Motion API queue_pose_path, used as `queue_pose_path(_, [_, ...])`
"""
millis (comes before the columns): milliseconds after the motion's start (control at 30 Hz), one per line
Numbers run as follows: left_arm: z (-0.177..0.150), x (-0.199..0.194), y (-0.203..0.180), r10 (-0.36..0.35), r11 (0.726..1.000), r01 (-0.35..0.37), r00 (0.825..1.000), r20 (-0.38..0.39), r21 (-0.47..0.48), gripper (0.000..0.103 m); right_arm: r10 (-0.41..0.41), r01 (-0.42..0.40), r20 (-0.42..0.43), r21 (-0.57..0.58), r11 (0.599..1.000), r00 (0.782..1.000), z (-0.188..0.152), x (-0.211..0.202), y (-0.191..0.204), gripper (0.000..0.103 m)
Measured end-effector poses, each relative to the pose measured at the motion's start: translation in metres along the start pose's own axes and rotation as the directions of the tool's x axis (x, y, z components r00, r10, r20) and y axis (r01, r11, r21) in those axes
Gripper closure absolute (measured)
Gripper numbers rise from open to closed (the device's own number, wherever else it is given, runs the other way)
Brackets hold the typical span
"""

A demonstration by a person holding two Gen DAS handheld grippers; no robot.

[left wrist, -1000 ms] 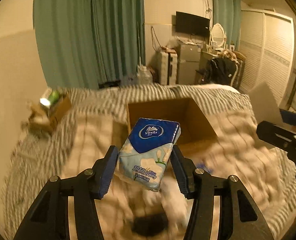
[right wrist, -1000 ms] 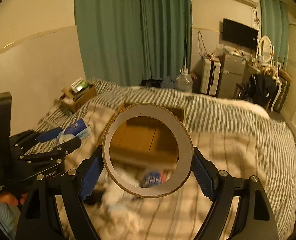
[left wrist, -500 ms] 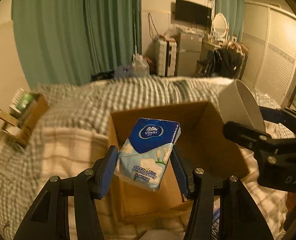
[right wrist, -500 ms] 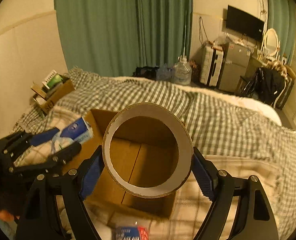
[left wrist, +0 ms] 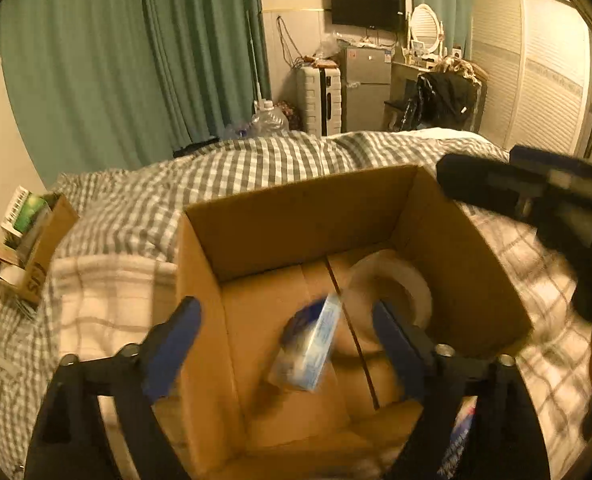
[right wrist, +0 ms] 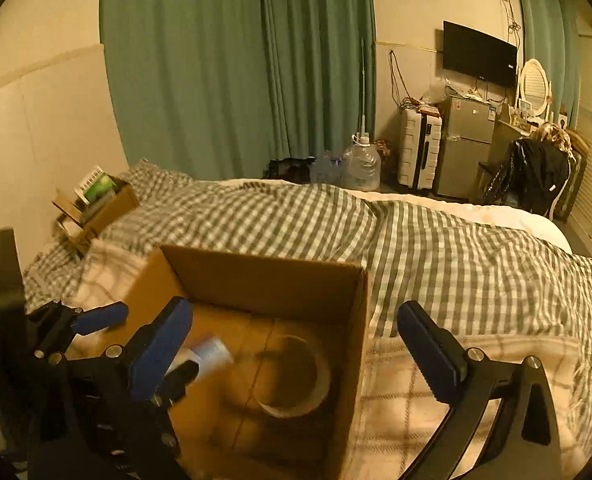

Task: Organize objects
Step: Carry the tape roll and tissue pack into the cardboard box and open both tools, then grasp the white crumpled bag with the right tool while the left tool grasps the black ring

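Note:
An open cardboard box (left wrist: 308, 220) (right wrist: 264, 276) sits on the bed. A blue and white tissue pack (left wrist: 310, 346) (right wrist: 210, 350) is blurred inside it, clear of my left gripper (left wrist: 286, 330), whose jaws are opening above the box. A wide tape roll (left wrist: 392, 284) (right wrist: 292, 376) lies blurred on the box floor at the right. My right gripper (right wrist: 292, 344) hangs over the box's right wall, its jaws opening with nothing pressed between them. It shows as a dark blur (left wrist: 536, 196) in the left wrist view. The left gripper also shows at the lower left (right wrist: 92, 336) of the right wrist view.
The bed carries a checked duvet (right wrist: 436, 248) and a pale plaid blanket (left wrist: 104, 296). A small cardboard box (left wrist: 28, 240) with a green pack stands at the bed's far left. Green curtains, water bottles (right wrist: 360, 168), a suitcase and a fridge lie beyond the bed.
Both grippers opened over the box. The tissue pack left the left gripper and the tape roll left the right gripper, and both now lie inside the box. Before that both hands moved forward over the box.

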State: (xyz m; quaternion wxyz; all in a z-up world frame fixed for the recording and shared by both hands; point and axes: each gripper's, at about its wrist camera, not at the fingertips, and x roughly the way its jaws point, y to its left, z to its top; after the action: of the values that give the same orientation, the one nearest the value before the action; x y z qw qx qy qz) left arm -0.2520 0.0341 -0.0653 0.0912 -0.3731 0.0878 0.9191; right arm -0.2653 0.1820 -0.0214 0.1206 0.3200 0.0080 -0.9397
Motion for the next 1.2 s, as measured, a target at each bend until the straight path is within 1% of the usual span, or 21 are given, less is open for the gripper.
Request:
queue_pose_path(100, [0.001,-0.029,0.003,0.005,1.0,-0.005,1.0,0.009,0.003,0.008,-0.017,0.017,0.003,0.033,0.999,1.0,0.01,-0.03,-0.005,0.0])
queue_pose_path(133, [0.0,-0.046,0.006,-0.001,1.0,0.001,1.0,0.019,-0.007,0.007,-0.028,0.028,0.002,0.038,0.999,1.0,0.012,-0.043,-0.006,0.0])
queue_pose_path(200, [-0.002,-0.071,0.013,-0.019,1.0,0.019,0.999,0.035,-0.021,0.002,-0.044,0.044,-0.001,0.04,0.998,0.999,0.011,-0.073,-0.005,0.0])
queue_pose_path(233, [-0.005,-0.092,0.017,-0.022,0.999,0.023,0.998,0.051,-0.029,0.0,-0.048,0.049,-0.012,0.033,0.998,0.999,0.009,-0.09,-0.003,0.0])
queue_pose_path(300, [-0.01,-0.119,0.022,-0.018,0.999,0.02,0.997,0.073,-0.036,0.0,-0.068,0.068,-0.025,0.018,0.998,0.997,0.006,-0.115,0.004,0.0])
queue_pose_path(400, [-0.02,-0.161,0.03,0.0,0.999,0.004,0.996,0.092,-0.045,0.0,-0.096,0.095,-0.023,-0.021,0.995,0.995,0.001,-0.157,0.018,0.0])
queue_pose_path(467, [-0.032,-0.185,0.036,0.007,0.999,-0.003,0.995,0.099,-0.048,0.0,-0.117,0.116,-0.015,-0.052,0.992,0.993,-0.009,-0.187,0.032,0.0])
queue_pose_path(533, [-0.048,-0.205,0.038,0.015,0.998,-0.009,0.995,0.102,-0.057,0.0,-0.117,0.116,-0.009,-0.076,0.99,0.993,-0.025,-0.213,0.043,0.0])
queue_pose_path(633, [-0.07,-0.22,0.038,0.023,0.998,-0.017,0.994,0.103,-0.065,0.0,-0.103,0.1,-0.019,-0.091,0.991,0.995,-0.053,-0.234,0.058,0.0])
queue_pose_path(733, [-0.099,-0.224,0.035,0.049,0.994,-0.04,0.995,0.085,-0.101,0.0,-0.103,0.099,-0.034,-0.093,0.991,0.994,-0.083,-0.238,0.07,0.0])
queue_pose_path(767, [-0.107,-0.222,0.035,0.045,0.993,-0.036,0.996,0.078,-0.109,0.0,-0.102,0.097,-0.048,-0.086,0.992,0.994,-0.096,-0.234,0.074,0.0])
queue_pose_path(833, [-0.124,-0.217,0.032,0.04,0.991,-0.031,0.997,0.07,-0.13,0.0,-0.09,0.085,-0.074,-0.061,0.995,0.993,-0.114,-0.223,0.078,0.0])
queue_pose_path(933, [-0.148,-0.2,0.025,0.053,0.988,-0.047,0.998,0.037,-0.145,0.0,-0.069,0.069,-0.111,-0.007,0.998,0.991,-0.147,-0.197,0.076,0.0])
queue_pose_path(1000, [-0.166,-0.186,0.021,0.051,0.989,-0.049,0.999,0.01,-0.14,0.0,-0.06,0.058,-0.164,-0.015,0.998,0.985,-0.165,-0.181,0.076,0.0])
queue_pose_path(1067, [-0.178,-0.17,0.016,0.05,0.99,-0.054,0.998,-0.033,-0.128,0.0,-0.056,0.047,-0.222,-0.046,0.998,0.973,-0.179,-0.163,0.079,0.0])
queue_pose_path(1100, [-0.182,-0.163,0.015,0.049,0.991,-0.055,0.998,-0.051,-0.121,0.0,-0.058,0.046,-0.237,-0.054,0.997,0.97,-0.184,-0.157,0.08,0.0])
queue_pose_path(1167, [-0.188,-0.152,0.011,0.044,0.993,-0.053,0.996,-0.083,-0.101,0.0,-0.044,0.028,-0.275,-0.06,0.998,0.961,-0.194,-0.145,0.082,0.003])
queue_pose_path(1200, [-0.19,-0.148,0.01,0.04,0.994,-0.049,0.995,-0.093,-0.093,0.0,-0.031,0.013,-0.291,-0.062,0.998,0.956,-0.197,-0.141,0.083,0.006])
